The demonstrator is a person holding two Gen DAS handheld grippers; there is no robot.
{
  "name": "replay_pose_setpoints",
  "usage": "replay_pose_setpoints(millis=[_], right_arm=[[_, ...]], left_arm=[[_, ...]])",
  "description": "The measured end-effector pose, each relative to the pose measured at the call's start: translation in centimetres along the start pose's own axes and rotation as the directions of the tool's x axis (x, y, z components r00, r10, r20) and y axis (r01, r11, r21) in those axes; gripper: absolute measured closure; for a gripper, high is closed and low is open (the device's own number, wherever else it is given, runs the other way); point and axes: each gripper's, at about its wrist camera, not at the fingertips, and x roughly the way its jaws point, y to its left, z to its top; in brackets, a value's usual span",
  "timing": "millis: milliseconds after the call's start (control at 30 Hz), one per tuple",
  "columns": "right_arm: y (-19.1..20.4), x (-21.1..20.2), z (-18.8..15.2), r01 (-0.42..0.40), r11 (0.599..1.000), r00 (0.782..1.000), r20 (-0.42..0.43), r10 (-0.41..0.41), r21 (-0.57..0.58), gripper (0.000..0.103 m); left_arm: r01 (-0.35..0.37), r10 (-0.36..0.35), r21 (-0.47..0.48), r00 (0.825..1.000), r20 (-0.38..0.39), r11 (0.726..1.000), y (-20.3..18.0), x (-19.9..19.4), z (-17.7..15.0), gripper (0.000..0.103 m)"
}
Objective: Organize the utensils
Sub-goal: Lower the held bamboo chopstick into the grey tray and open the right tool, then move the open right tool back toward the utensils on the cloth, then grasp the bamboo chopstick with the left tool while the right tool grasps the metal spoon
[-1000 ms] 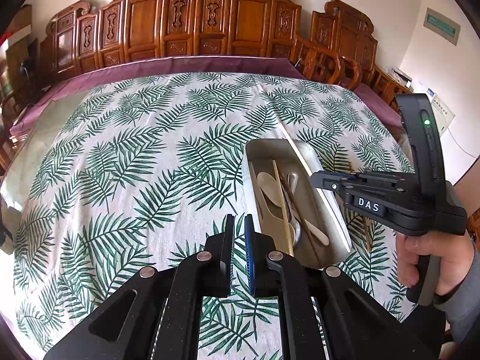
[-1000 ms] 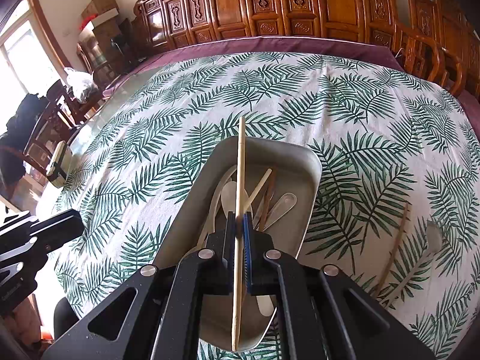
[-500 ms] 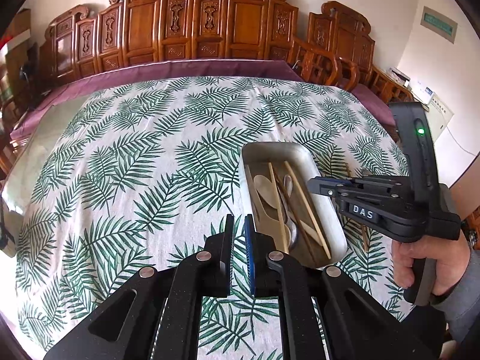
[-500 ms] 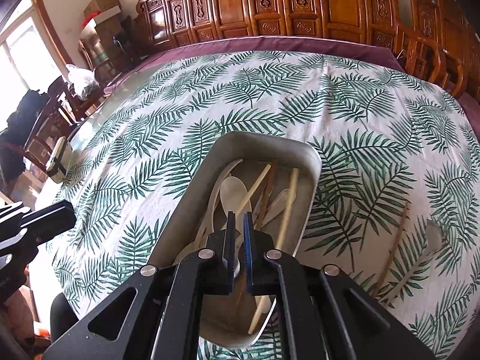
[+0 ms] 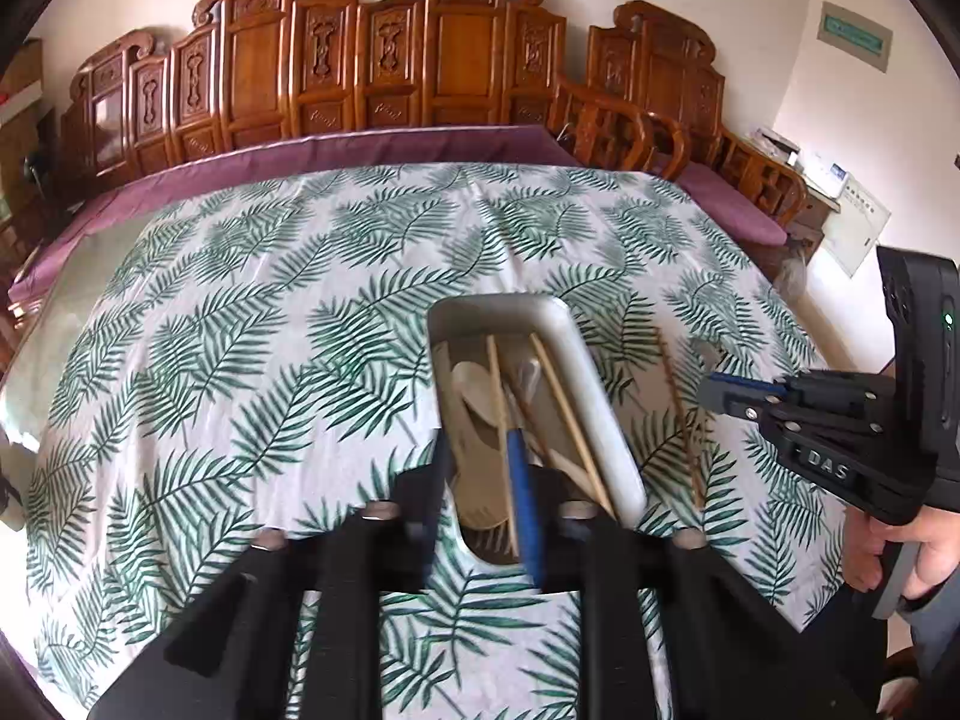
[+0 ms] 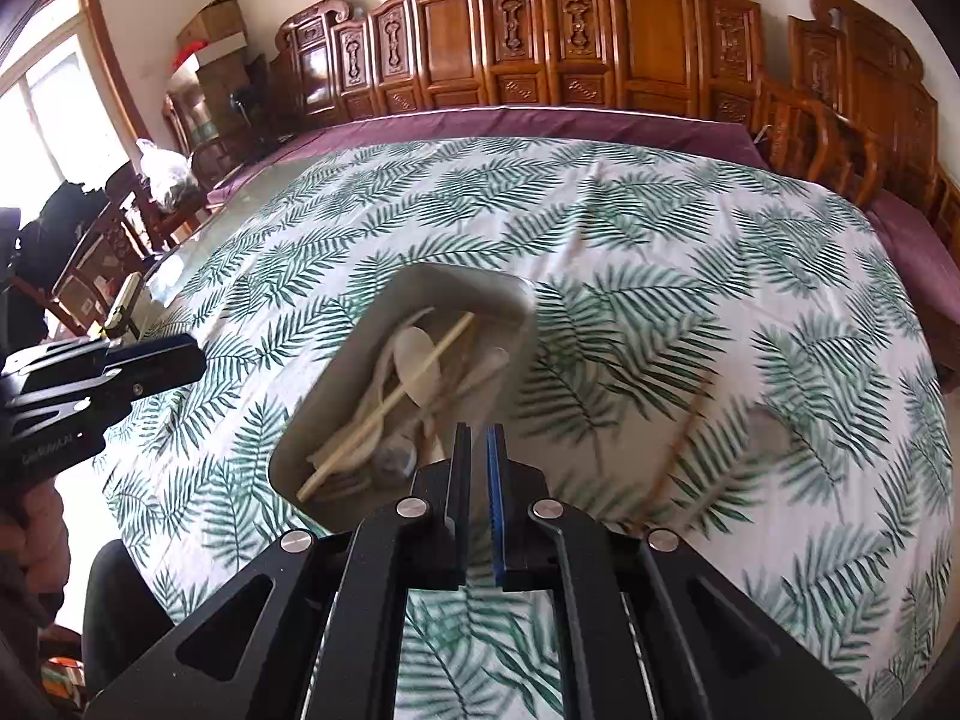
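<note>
Utensils fill a metal tray (image 5: pixel 606 414) on the leaf-print tablecloth (image 5: pixel 240 360): pale spoons (image 5: pixel 474 384) and light chopsticks (image 5: pixel 564 408) lie lengthwise inside it. One dark chopstick (image 5: pixel 678 414) and another spoon (image 6: pixel 771 429) rest on the cloth just right of the tray. Over the tray's near end, the left gripper (image 5: pixel 480 480) has its jaws opening, nothing between them. Right gripper (image 6: pixel 478 480) hovers beside the tray's near right corner, jaws together and empty, gripped by a hand (image 5: pixel 900 546).

Looking like a home dining room. Showing carved wooden chairs (image 5: pixel 384 66) lining up beyond the claw, past a leaf-print tablecloth (image 5: pixel 240 324).
</note>
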Motion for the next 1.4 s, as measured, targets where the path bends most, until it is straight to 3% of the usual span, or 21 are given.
replay_pose_setpoints(millis=[133, 400, 533, 600, 767, 1400], right_arm=[[-1.9, -1.6, -1.2, 0.03, 0.999, 0.999, 0.012, -0.03, 0.019, 0.096], [-5.9, -2.8, -3.2, 0.076, 0.995, 0.997, 0.006, -0.076, 0.072, 0.096], [-7.9, -2.9, -4.1, 0.098, 0.99, 0.995, -0.006, -0.097, 0.102, 0.096], [-8.8, -2.8, -4.5, 0.108, 0.988, 0.994, -0.01, -0.107, 0.114, 0.095], [-10.8, -2.4, -5.1, 0.116, 0.983, 0.993, -0.023, -0.114, 0.139, 0.079], [-15.6, 7.0, -2.8, 0.122, 0.965, 0.987, -0.132, -0.093, 0.234, 0.078]], left_arm=[[0.013, -0.013, 0.013, 1.0, 0.004, 1.0, -1.5, 0.3, 0.2, 0.071], [0.026, -0.027, 0.041, 1.0, 0.017, 0.999, -4.3, 1.0, 0.6, 0.029], [0.038, -0.038, 0.057, 0.999, 0.012, 0.998, -5.9, 1.8, 0.8, 0.021], [0.044, -0.045, 0.067, 0.999, 0.009, 0.997, -6.6, 2.1, 0.9, 0.02], [0.063, -0.063, 0.089, 0.998, -0.005, 0.994, -8.3, 3.0, 1.0, 0.016], [0.085, -0.077, 0.129, 0.995, -0.064, 0.988, -11.4, 5.8, 0.6, 0.016]])
